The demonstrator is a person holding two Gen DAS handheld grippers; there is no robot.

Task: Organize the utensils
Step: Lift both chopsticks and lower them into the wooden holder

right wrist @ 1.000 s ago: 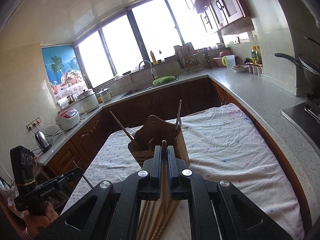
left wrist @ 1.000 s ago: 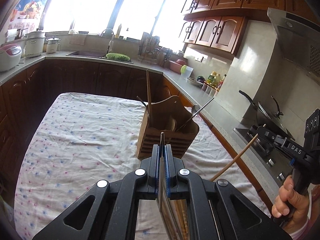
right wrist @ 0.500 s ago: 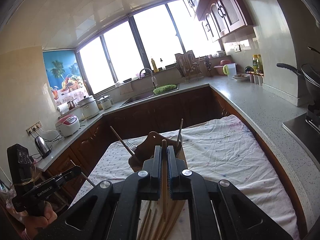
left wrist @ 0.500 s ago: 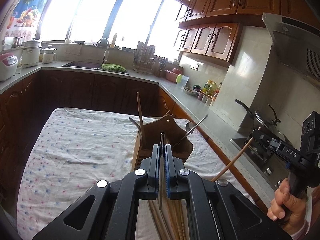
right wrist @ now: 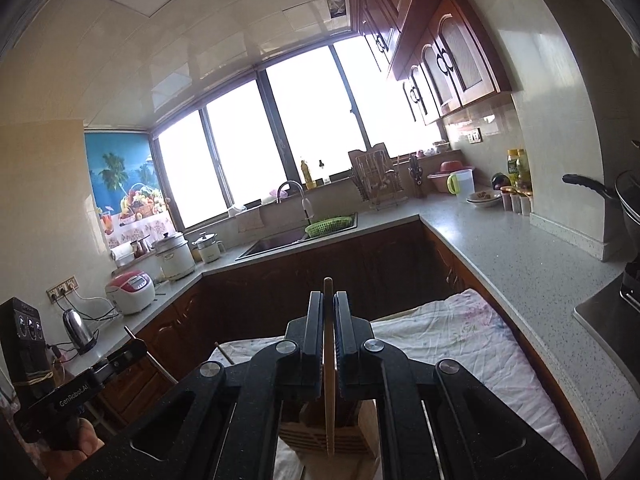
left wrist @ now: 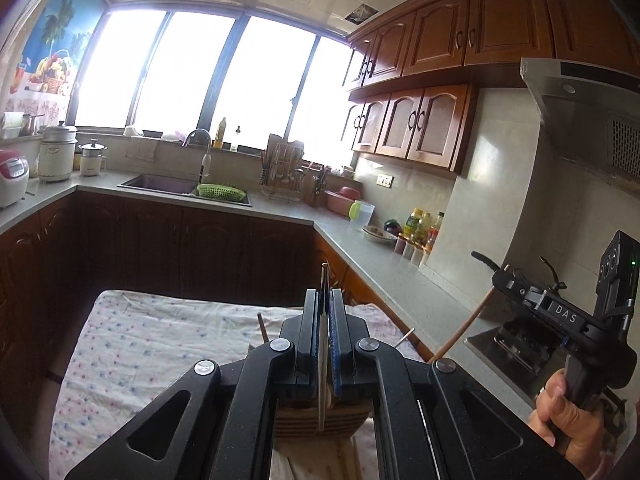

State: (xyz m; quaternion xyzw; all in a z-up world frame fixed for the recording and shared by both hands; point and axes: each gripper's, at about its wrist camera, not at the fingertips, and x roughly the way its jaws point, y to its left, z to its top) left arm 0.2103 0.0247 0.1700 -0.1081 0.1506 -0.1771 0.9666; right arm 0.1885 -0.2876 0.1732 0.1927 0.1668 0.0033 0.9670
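My left gripper (left wrist: 324, 304) is shut on a thin metal utensil (left wrist: 322, 360) that hangs down toward the wooden utensil holder (left wrist: 320, 420) below. My right gripper (right wrist: 329, 304) is shut on a wooden chopstick (right wrist: 329, 392) whose lower end points at the same holder (right wrist: 328, 438). The holder stands on the cloth-covered table (left wrist: 140, 340) and is mostly hidden behind both grippers. The right gripper and its chopstick (left wrist: 464, 328) also show at the right of the left wrist view. The left gripper's body (right wrist: 92, 380) shows at the lower left of the right wrist view.
A grey counter (left wrist: 380, 264) runs around the table with a sink (left wrist: 160, 184), a green basket (left wrist: 220, 191), rice cookers (left wrist: 56, 156) and bottles (left wrist: 420, 224). A stove with a pan (right wrist: 608, 192) is at the right. Another utensil handle (left wrist: 262, 326) sticks up from the holder.
Both grippers have risen and tilted upward with their utensils. The holder has dropped from mid-frame to the bottom of both views, mostly behind the fingers.
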